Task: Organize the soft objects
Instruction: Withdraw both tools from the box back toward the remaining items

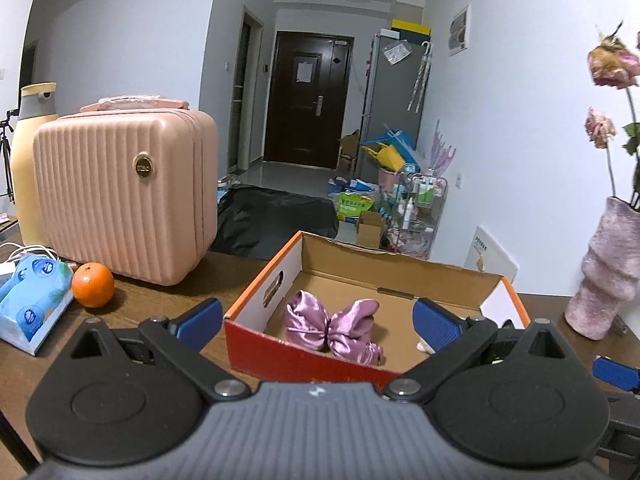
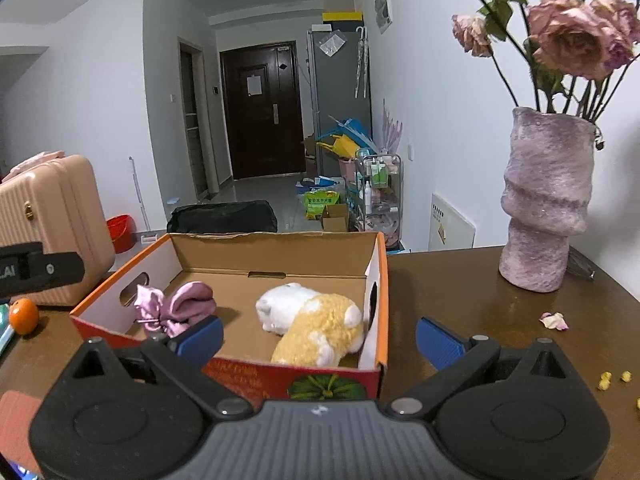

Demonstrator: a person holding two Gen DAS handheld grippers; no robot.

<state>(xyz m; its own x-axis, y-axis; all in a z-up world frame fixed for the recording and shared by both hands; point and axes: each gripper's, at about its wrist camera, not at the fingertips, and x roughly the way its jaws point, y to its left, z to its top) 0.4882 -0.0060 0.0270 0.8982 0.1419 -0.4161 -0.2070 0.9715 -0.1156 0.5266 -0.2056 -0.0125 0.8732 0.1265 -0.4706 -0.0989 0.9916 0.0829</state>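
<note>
An open cardboard box (image 1: 264,292) (image 2: 382,276) with orange rim stands on the brown table. Inside lie a purple satin bow (image 1: 332,330) (image 2: 176,308) at its left and a white-and-yellow plush hamster (image 2: 316,322) at its right; in the left wrist view only a sliver of the plush (image 1: 424,347) shows behind my finger. My left gripper (image 1: 318,320) is open and empty, just in front of the box. My right gripper (image 2: 320,338) is open and empty, in front of the box's near wall.
A pink hard case (image 1: 124,192) (image 2: 48,220), an orange (image 1: 93,285) (image 2: 24,315) and a blue tissue pack (image 1: 32,300) lie left of the box. A mauve vase with dried roses (image 2: 548,200) (image 1: 604,276) stands right. Petals and crumbs (image 2: 554,320) dot the table.
</note>
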